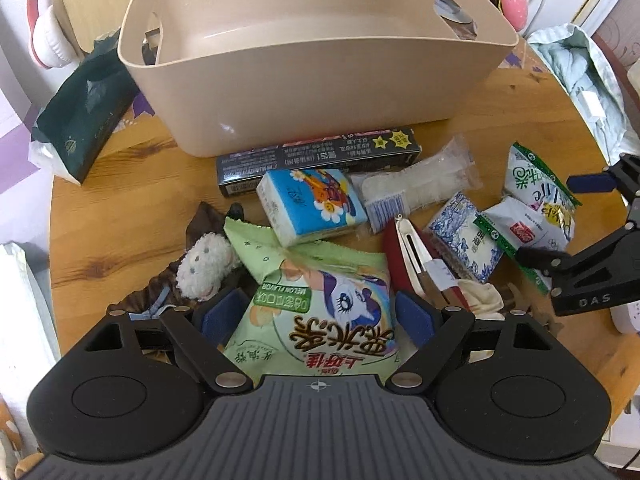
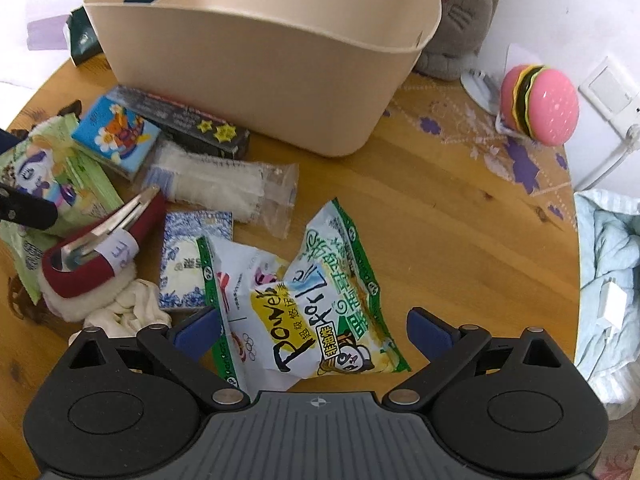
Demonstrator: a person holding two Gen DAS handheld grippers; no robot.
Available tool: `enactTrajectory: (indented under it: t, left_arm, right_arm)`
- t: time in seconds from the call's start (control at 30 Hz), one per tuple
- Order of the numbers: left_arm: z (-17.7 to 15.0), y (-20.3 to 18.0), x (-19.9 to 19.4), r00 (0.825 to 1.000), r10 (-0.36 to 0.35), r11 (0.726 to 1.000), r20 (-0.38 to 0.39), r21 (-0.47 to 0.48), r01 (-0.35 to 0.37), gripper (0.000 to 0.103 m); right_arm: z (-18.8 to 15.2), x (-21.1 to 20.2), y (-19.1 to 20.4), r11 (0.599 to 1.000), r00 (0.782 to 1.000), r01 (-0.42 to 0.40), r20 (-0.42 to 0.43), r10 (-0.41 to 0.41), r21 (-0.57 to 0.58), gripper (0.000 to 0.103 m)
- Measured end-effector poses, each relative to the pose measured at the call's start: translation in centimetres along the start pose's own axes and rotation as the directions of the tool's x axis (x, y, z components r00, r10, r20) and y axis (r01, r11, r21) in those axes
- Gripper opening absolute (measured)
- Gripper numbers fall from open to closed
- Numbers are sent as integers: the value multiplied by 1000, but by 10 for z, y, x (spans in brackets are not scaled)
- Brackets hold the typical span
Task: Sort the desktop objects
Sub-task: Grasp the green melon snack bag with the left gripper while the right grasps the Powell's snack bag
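The left gripper (image 1: 318, 314) is spread wide, with its blue pads on both sides of a green snack bag (image 1: 320, 308) that lies on the round wooden table (image 1: 132, 216). Whether the pads touch the bag, I cannot tell. The bag carries the words "MELON FLAVOR" and a cartoon pony.

The right gripper (image 2: 314, 328) is also spread wide, around the near end of a white and green bag (image 2: 320, 304) printed "Power"; the pads do not seem to press it. This bag lies over a second white packet (image 2: 236, 280) with ring marks.

Only the left view shows the inside of the beige basket (image 1: 280, 92), which holds nothing, the dark green tissue pack (image 1: 86, 120) left of it, and a small white plush (image 1: 206, 266). In this view the other tool shows "DAS".

Only the right view shows the pink burger toy (image 2: 540, 106), the grey cat plush (image 2: 460, 12) behind the basket, and the wall socket (image 2: 612, 96).

Both views show the black box (image 1: 320, 160) lying against the basket, the blue tissue pack (image 1: 310, 204), the clear packet (image 2: 224, 184), the blue-patterned pack (image 2: 188, 264) and the red hair clip (image 2: 100, 256) with a paper label.
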State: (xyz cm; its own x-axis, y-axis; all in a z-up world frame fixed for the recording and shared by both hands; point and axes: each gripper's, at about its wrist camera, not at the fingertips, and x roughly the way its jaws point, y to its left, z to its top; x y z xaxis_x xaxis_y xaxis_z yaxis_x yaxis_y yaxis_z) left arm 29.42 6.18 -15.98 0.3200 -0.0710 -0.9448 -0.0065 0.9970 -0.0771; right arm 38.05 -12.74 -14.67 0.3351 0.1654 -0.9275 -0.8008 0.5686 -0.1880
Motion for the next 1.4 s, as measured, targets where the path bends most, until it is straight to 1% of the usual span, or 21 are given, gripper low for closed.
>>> enactTrajectory:
  t: [0.1,0.27,0.4,0.53,0.63,0.7,0.8,0.83,0.9,0.93,0.97,1.0,1.17,1.4]
  left_arm:
    - [-1,-5,1,1000,7,1000,0,11,-7,86]
    - [-7,-14,2,998,59,998,7,37,-59,85]
    - [-13,-20,2,996,92,995,16,42,-93,84]
    - [-16,-23,1,994,108,994,18,18,-108,84]
    - [-18,-25,0,992,123,992,28,-8,-123,83]
    - [-19,-28,1,988,145,989,54,-12,-145,83]
    - [-17,-31,4,983,169,986,73,-9,-169,83]
    - [-17,-32,4,982,173,985,77,-11,-173,82]
    - [-17,-33,4,979,184,983,88,-15,-183,73]
    - [-17,-32,5,984,165,986,71,-29,-163,70]
    - [-17,-30,5,985,161,986,67,-48,-158,69]
    - [-18,-30,4,983,172,983,67,-80,-167,68]
    - [-20,-34,2,982,176,981,67,-100,-169,63]
    - [-24,-31,-6,987,150,976,53,-165,-140,60]
  right_arm:
    - [0,7,-1,1000,1000,-3,-28,3,6,98]
    - [0,12,-1,1000,1000,-11,-28,11,28,98]
    - [-2,20,1,999,998,-32,-47,33,29,93]
    - [-6,23,3,999,999,-32,-42,33,32,92]
    - [-8,23,1,998,998,-55,-29,56,42,88]
    - [-8,24,-2,997,997,-70,-19,70,45,80]
    - [-9,24,-8,992,994,-107,-7,107,61,74]
    - [-9,24,-9,992,993,-115,-3,115,59,73]
    - [-7,26,-8,990,992,-130,5,130,48,71]
    - [-9,25,-11,989,990,-138,10,138,45,70]
    - [-11,26,-14,988,989,-146,19,145,44,70]
    - [-12,25,-15,988,988,-151,25,150,41,69]
    - [-14,23,-18,986,986,-164,43,162,42,63]
    - [-17,19,-23,980,980,-191,65,188,47,60]
